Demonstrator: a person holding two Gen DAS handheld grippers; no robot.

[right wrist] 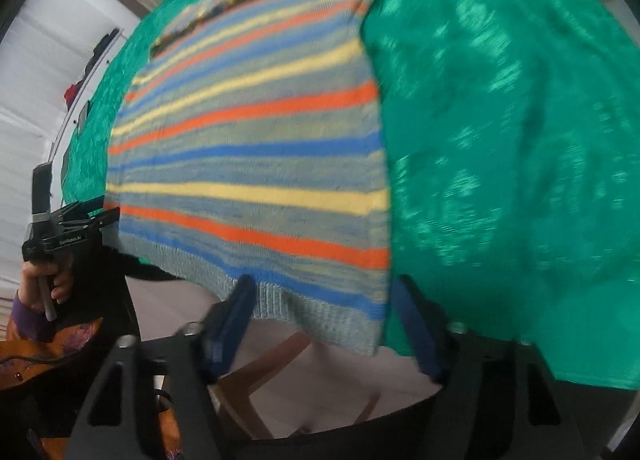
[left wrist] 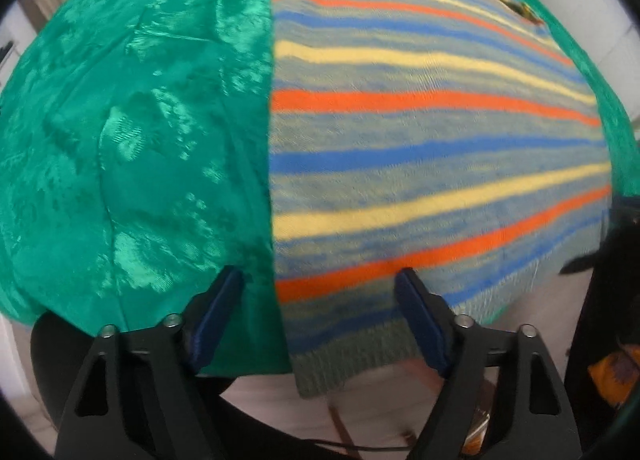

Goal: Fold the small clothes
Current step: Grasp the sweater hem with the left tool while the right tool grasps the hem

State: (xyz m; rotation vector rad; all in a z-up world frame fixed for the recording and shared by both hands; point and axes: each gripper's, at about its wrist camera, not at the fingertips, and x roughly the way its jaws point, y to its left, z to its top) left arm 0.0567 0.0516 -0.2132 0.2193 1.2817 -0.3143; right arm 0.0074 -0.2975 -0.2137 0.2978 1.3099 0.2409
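Your left gripper (left wrist: 320, 280) hangs released, jaws spread over the near left hem of the striped sweater (left wrist: 420, 132), which lies flat on the green-clothed table (left wrist: 120, 120). Your right gripper (right wrist: 324, 288) is likewise spread wide at the sweater's near right corner, grasping nothing.
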